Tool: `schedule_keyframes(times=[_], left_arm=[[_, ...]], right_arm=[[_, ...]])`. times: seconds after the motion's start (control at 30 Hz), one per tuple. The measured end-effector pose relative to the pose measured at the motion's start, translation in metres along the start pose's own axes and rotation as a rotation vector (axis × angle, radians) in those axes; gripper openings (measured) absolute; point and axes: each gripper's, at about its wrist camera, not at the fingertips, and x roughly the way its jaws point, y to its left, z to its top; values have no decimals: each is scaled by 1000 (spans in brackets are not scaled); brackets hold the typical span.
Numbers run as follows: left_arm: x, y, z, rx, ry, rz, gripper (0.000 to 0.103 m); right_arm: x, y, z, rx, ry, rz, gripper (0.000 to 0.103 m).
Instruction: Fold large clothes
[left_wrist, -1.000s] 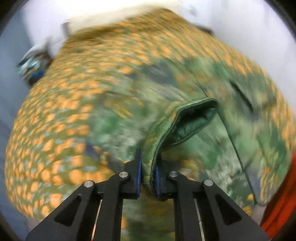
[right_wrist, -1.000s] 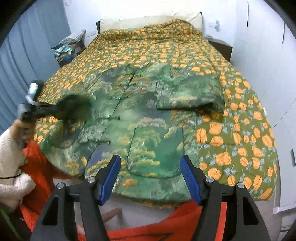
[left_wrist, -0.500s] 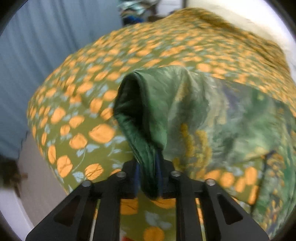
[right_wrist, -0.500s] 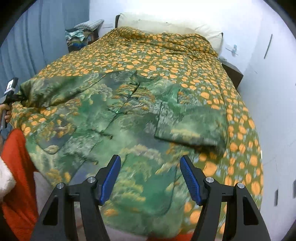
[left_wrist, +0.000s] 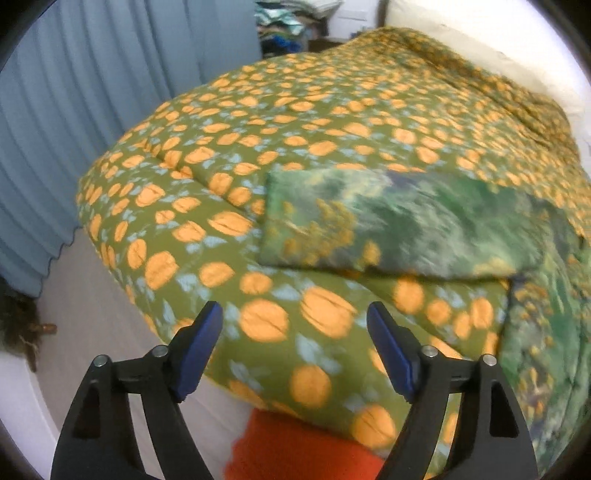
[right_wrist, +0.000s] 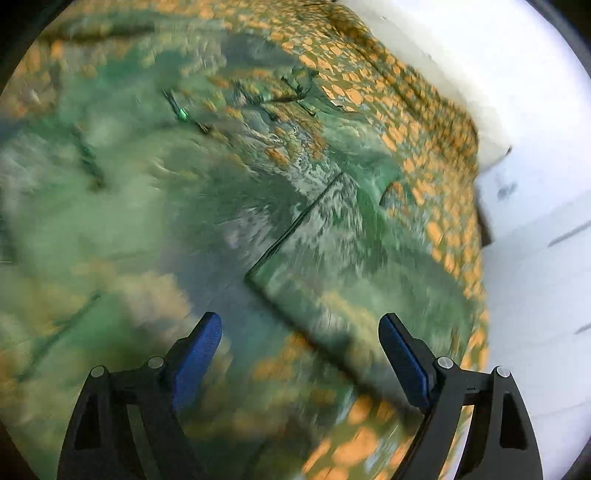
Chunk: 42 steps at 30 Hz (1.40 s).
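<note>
A green patterned jacket (right_wrist: 155, 206) lies spread on a bed with an olive cover printed with orange shapes (left_wrist: 258, 147). In the left wrist view its left sleeve (left_wrist: 399, 229) lies flat on the cover, stretched out sideways. My left gripper (left_wrist: 295, 325) hovers in front of that sleeve's cuff, jaws opening, nothing between them. In the blurred right wrist view the other sleeve (right_wrist: 354, 258) lies folded over the jacket's body. My right gripper (right_wrist: 299, 336) hangs low over that folded sleeve, jaws opening, nothing between them.
Grey-blue curtains (left_wrist: 92, 110) hang along the left of the bed. A pile of clothes (left_wrist: 291, 22) sits at the far corner. White pillows (left_wrist: 480, 48) and a white wall (right_wrist: 535, 184) bound the bed. Orange-red cloth (left_wrist: 295, 446) shows just below the left gripper.
My left gripper carried the sleeve cuff outward, laid it flat on the cover and let go. My right gripper dropped close over the folded sleeve, rolled, and spread its jaws wider.
</note>
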Motion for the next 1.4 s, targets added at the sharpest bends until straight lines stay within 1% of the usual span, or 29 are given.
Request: schedule_keyframes(times=[0.07,0.1,0.13,0.17,0.2,0.23,0.3,0.37,0.43,0.47,0.5,0.53,0.57,0.67,0.7,0.77,0.9,0.97,1.03,1.07,1.1,1.13,1.17,1.2,1.27,1.33,1.4], left_arm=[[-5,-16,-8,19,16,-24,82],[-8,-22,-10,27,23,-36,82],[-10,-31,-13,36,32,-55,82],[-12,-37,-14,43,35,-70,82],[-14,-45,-14,51,35,-84,82],[-18,-54,-15,65,33,-98,82],[-28,-72,-17,94,24,-124,82],[-39,-91,-18,119,8,-157,82],[-46,-105,-17,132,-1,-186,82],[-50,-113,-17,139,-5,-204,82],[-52,-118,-17,144,-8,-214,82],[-54,-127,-18,154,-10,-226,82],[-55,-133,-20,161,-10,-233,82],[-52,-145,-25,176,6,-243,82],[-52,-148,-27,177,13,-245,82],[-52,-153,-32,179,26,-249,82],[-57,-156,-38,197,22,-242,82],[-61,-158,-40,207,4,-231,82],[-64,-158,-41,211,-20,-225,87],[-66,-157,-42,206,-37,-225,92],[-68,-156,-42,200,-53,-228,94],[-70,-156,-42,192,-73,-236,97],[-71,-155,-42,179,-87,-254,99],[-72,-155,-42,168,-95,-271,99],[-71,-156,-43,144,-99,-303,99],[-72,-158,-46,131,-110,-337,99],[-76,-159,-50,117,-147,-367,99]], right_arm=[[19,2,3,-20,23,-30,86],[23,-2,3,-2,20,-14,82],[21,-14,1,51,9,25,61],[18,-25,0,105,5,41,43],[9,-44,-4,177,-10,31,15],[-4,-68,-12,274,-46,30,13],[-32,-122,-38,477,-105,25,13],[-53,-165,-66,640,-141,19,13],[-76,-210,-108,826,-165,-3,13],[-82,-227,-125,897,-166,-7,13],[-85,-248,-153,1001,-155,-3,13],[-85,-260,-171,1063,-144,-5,13],[-83,-271,-198,1142,-126,-12,13],[-65,-277,-263,1308,-60,-24,13],[-54,-276,-287,1377,-20,-19,13],[-34,-268,-322,1478,47,-6,13],[0,-244,-374,1637,164,48,13],[6,-234,-391,1699,187,70,14],[5,-228,-402,1750,199,69,31],[2,-227,-404,1763,192,61,35],[-3,-224,-407,1767,183,54,44],[-12,-224,-407,1761,176,32,52],[-24,-224,-404,1745,173,-1,57],[-33,-223,-403,1733,165,-20,64],[-57,-222,-390,1696,112,-52,67],[-88,-220,-369,1640,42,-80,70],[-125,-214,-347,1585,-41,-144,73]])
